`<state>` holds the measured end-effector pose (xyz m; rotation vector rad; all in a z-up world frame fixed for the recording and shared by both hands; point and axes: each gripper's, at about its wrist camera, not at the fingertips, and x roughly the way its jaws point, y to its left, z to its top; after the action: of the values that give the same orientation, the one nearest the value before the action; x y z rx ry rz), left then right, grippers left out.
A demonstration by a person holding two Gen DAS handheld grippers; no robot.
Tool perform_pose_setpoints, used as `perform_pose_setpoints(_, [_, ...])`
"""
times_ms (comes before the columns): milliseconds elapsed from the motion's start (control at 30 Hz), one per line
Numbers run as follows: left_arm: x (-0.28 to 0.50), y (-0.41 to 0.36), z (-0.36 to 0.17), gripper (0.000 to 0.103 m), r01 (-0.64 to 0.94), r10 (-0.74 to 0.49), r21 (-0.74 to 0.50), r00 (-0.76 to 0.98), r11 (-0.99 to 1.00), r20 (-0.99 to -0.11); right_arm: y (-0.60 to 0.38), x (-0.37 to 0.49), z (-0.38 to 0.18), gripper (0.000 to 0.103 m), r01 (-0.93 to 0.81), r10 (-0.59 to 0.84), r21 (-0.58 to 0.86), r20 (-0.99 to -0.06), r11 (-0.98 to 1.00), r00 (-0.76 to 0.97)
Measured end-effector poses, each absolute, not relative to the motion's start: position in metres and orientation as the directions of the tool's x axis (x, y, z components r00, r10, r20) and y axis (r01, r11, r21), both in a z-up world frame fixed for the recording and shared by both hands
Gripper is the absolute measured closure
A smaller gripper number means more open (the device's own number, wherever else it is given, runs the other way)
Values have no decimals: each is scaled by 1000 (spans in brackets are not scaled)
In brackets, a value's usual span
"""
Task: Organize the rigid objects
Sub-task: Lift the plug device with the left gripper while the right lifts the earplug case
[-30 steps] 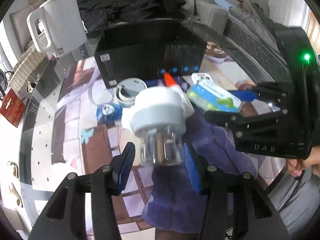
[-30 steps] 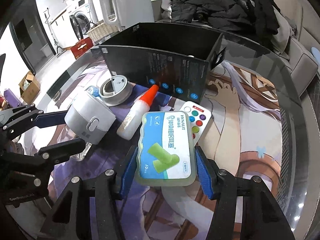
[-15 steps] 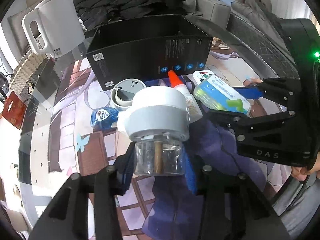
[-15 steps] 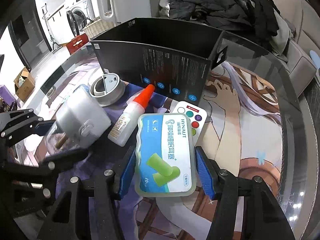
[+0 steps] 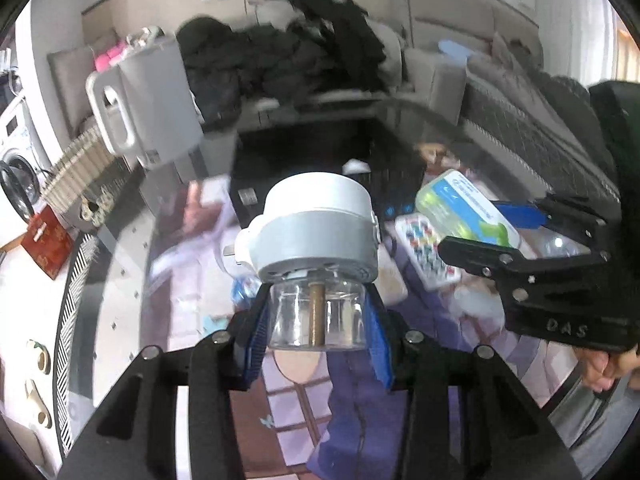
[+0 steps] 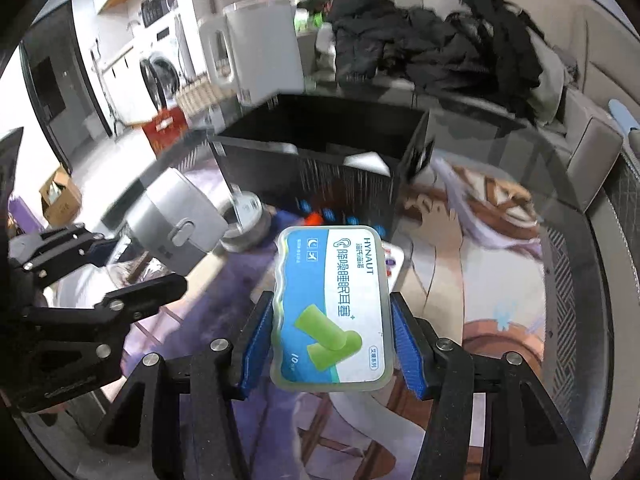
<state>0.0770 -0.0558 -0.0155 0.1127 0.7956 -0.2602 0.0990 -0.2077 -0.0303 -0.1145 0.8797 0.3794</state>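
Blue pads: left gripper (image 5: 318, 322) clamps clear jar (image 5: 316, 316); right gripper (image 6: 332, 344) clamps earplug box (image 6: 330, 308), both above black box (image 6: 320, 152).

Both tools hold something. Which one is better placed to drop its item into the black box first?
Probably the right tool: its earplug pack points straight at the black box. The left tool holds the jar off to the side.

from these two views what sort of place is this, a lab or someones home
Most likely a home, an open living area. A washing machine stands by the far wall, a sofa behind the table is heaped with dark clothes, and a white electric kettle sits on the glass table.
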Motion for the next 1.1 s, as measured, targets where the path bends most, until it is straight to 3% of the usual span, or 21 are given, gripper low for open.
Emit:
perform_pose_setpoints(533, [26,-24,53,61,193,-167,52,931,980,-324,-195,21,60,47,-360,321,-32,-382,933,866])
perform_pose_setpoints(1100, [32,-13,71,61,174,-166,13,958,985,-233,-195,11,89,47,-321,299,-38,-273,946,915])
